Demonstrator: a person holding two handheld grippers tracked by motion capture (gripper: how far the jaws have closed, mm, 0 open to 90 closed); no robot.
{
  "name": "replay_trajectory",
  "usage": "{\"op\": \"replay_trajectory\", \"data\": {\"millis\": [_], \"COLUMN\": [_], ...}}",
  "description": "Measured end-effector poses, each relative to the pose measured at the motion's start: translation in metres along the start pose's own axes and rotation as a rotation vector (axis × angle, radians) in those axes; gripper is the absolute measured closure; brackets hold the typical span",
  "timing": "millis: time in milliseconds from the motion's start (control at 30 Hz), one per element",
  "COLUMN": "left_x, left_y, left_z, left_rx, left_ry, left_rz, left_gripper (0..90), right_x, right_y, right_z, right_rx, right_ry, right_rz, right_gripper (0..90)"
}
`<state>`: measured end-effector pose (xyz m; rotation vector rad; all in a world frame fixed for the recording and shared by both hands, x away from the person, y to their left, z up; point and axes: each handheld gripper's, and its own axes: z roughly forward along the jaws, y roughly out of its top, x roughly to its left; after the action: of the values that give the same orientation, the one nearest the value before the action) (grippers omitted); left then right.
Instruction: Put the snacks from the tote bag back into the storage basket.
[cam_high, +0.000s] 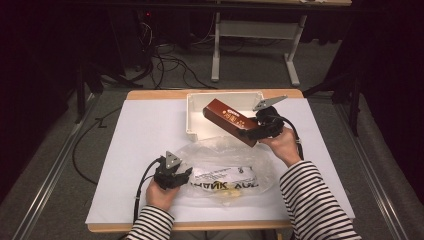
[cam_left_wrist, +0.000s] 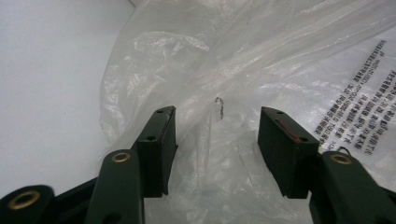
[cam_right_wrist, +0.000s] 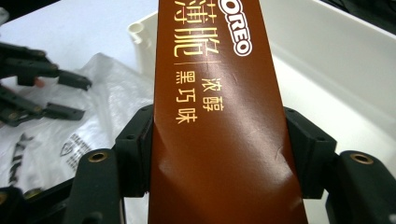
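Note:
A brown Oreo box (cam_high: 227, 119) (cam_right_wrist: 215, 70) with gold lettering hangs tilted over the front right part of a white tray (cam_high: 192, 107) (cam_right_wrist: 327, 42). My right gripper (cam_high: 248, 133) (cam_right_wrist: 218, 122) is shut on the box's near end, one jaw on each long side. A crumpled clear plastic bag (cam_high: 225, 170) (cam_left_wrist: 187, 56) with black print lies at the front middle of the table. My left gripper (cam_high: 187, 171) (cam_left_wrist: 217, 116) rests at the bag's left edge. Its jaws stand open with loose film lying between them, not pinched.
A white sheet (cam_high: 145, 150) covers the tabletop, with a wooden edge (cam_high: 200, 226) at the front. Something yellowish (cam_high: 227, 192) sits in the bag near the front. Cables (cam_high: 170, 65) and a white desk frame (cam_high: 250, 30) lie on the floor beyond the table.

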<state>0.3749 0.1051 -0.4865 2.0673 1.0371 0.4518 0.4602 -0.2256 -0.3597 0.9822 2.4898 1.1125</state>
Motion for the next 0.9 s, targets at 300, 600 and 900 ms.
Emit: {"op": "replay_trajectory", "data": {"millis": [300, 600, 900], "left_x": [0.000, 0.000, 0.000], "left_y": [0.000, 0.000, 0.000], "left_z": [0.000, 0.000, 0.000], "left_rx": [0.000, 0.000, 0.001], "left_ry": [0.000, 0.000, -0.001], "left_rz": [0.002, 0.002, 0.003], "left_gripper": [48.2, 48.2, 48.2], "right_x": [-0.009, -0.018, -0.024], "right_y": [0.007, 0.010, 0.009], "right_z": [0.020, 0.037, 0.059], "right_rx": [0.025, 0.063, 0.115], "right_ry": [-0.034, -0.061, -0.078], "right_rz": [0.018, 0.028, 0.042], "right_gripper": [37.3, 37.3, 37.0]}}
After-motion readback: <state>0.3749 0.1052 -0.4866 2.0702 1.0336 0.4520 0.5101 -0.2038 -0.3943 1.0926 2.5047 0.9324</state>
